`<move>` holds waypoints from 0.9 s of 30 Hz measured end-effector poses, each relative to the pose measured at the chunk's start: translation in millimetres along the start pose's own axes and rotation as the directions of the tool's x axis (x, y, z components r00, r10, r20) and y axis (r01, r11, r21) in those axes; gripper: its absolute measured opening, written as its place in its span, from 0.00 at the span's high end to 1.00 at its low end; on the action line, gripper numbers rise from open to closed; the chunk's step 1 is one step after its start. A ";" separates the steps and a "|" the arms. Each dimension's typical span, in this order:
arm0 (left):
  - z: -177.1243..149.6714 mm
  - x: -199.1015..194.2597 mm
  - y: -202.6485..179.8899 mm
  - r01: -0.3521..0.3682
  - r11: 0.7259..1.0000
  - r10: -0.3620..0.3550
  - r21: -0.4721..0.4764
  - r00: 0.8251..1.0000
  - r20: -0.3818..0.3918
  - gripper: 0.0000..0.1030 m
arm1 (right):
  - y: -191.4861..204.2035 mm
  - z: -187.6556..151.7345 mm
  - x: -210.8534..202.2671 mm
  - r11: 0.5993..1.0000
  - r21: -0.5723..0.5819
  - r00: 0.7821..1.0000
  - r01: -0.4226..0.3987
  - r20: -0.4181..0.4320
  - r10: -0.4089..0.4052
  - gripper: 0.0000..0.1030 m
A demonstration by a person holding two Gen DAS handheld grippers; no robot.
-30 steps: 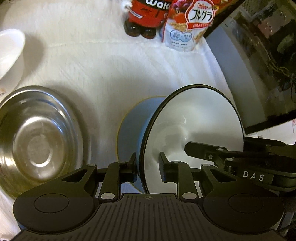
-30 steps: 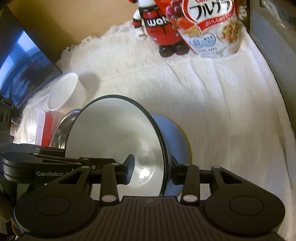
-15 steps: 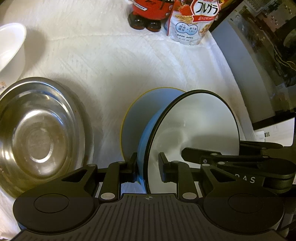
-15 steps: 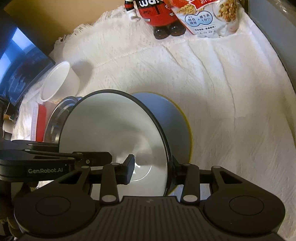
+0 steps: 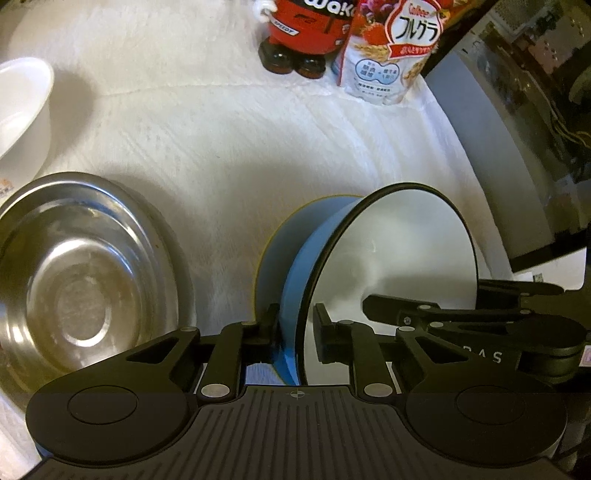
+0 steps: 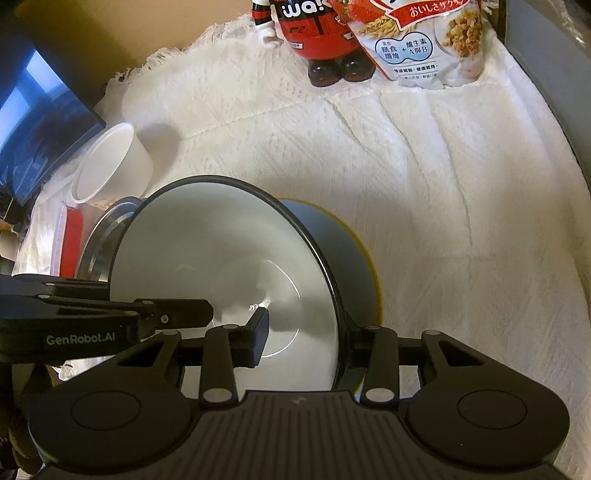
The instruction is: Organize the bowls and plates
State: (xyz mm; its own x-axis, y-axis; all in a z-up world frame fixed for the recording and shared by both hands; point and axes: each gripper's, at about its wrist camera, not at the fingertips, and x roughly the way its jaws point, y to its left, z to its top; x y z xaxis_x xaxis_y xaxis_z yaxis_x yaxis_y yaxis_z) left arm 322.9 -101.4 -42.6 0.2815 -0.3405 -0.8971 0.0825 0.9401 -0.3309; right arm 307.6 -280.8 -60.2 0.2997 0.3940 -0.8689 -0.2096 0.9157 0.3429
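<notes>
1. We work over a white textured cloth (image 5: 229, 155) covering the table, with a red figurine (image 5: 306, 33) and a cereal bag (image 5: 391, 51) standing at its far edge.
2. A large stainless-steel bowl (image 5: 81, 280) sits on the cloth to the left; a white plastic cup (image 6: 110, 166) stands just beyond it.
3. The task's thing, a blue bowl with a white inside and black rim (image 5: 391, 251), is between our two tools, tilted over a blue plate with a yellow edge (image 6: 354, 266) lying on the cloth.
4. Our left gripper (image 5: 295, 328) has just been narrowing, its jaws astride the bowl's rim, one outside, one inside; the inner pad seems a shade off the wall.
5. Our right gripper (image 6: 306, 332) straddles the opposite rim at a narrow set; whether both pads press we cannot tell.
6. Risks, as we judge them: glossy, thin rim grips may slip, dropping the bowl onto the plate; uneven pull from the two hands could twist it free; lowering off-centre could leave it rocking or knock the steel bowl beside it.
</notes>
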 end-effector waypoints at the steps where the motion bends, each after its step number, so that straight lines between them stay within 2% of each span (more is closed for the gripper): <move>1: -0.1 -0.3 0.1 0.001 1.000 -0.001 0.001 1.000 0.003 0.81 | 0.6 0.1 0.7 1.000 0.000 1.000 0.001 -0.001 -0.001 0.61; 18: -3.1 -6.3 0.3 -0.003 1.000 0.002 0.023 1.000 0.025 0.81 | 4.9 -2.3 -1.2 1.000 -0.023 1.000 0.019 -0.007 -0.019 0.62; 24: -1.7 -11.0 0.5 -0.013 0.999 0.011 0.032 0.999 0.041 0.82 | 6.0 -4.2 -8.3 0.998 -0.044 0.999 0.045 0.014 -0.044 0.62; 27: -2.3 -10.5 0.0 -0.013 0.999 0.012 0.031 0.999 0.041 0.82 | 1.5 -3.8 -9.7 0.999 -0.025 1.000 0.024 0.010 -0.024 0.62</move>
State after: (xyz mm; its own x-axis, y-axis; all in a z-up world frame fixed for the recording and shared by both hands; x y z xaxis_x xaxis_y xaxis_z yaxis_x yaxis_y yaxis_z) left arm 317.7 -97.9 -33.8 0.3210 -0.3280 -0.8885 0.1083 0.9447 -0.3096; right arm 300.8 -283.5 -52.6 0.3136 0.3725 -0.8734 -0.2256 0.9227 0.3125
